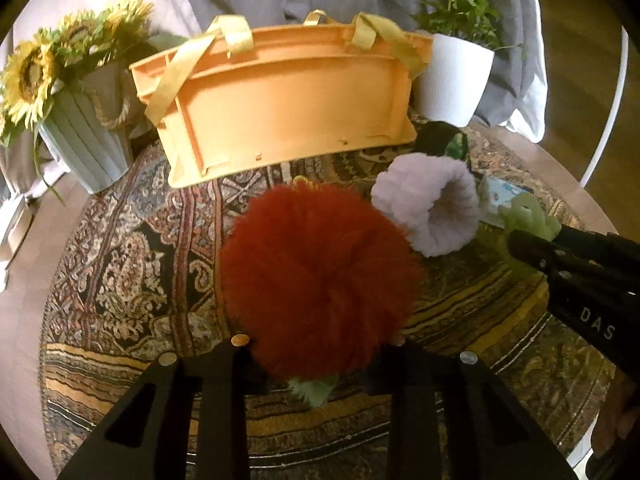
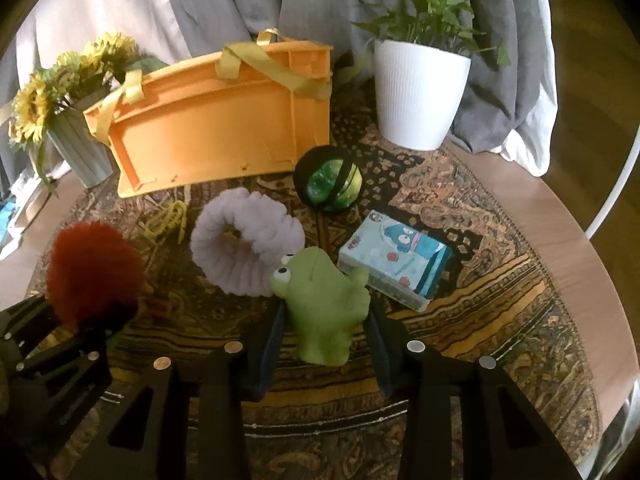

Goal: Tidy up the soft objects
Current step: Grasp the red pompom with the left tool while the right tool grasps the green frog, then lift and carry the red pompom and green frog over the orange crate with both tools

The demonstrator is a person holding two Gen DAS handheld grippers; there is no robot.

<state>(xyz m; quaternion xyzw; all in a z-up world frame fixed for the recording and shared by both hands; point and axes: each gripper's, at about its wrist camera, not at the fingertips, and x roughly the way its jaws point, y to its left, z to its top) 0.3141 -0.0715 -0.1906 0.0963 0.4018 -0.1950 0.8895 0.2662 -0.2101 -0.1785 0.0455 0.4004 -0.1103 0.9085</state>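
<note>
My left gripper (image 1: pixel 320 350) is shut on a fluffy red pom-pom (image 1: pixel 320 276), held above the patterned cloth; the pom-pom also shows in the right wrist view (image 2: pixel 94 268). My right gripper (image 2: pixel 325 320) is shut on a green frog plush (image 2: pixel 324 300), which shows at the right in the left wrist view (image 1: pixel 528 216). A lilac fuzzy scrunchie (image 2: pixel 244 248) lies just beyond the frog and shows in the left wrist view (image 1: pixel 432 204). An orange basket (image 1: pixel 280 96) with yellow straps stands at the back, also in the right wrist view (image 2: pixel 216 116).
A black-and-green ball (image 2: pixel 330 180), a blue tissue pack (image 2: pixel 394 260) and yellow clips (image 2: pixel 168 220) lie on the cloth. A white plant pot (image 2: pixel 418 96) stands back right, a sunflower pot (image 1: pixel 84 136) back left. The round table's edge (image 2: pixel 576 240) curves at right.
</note>
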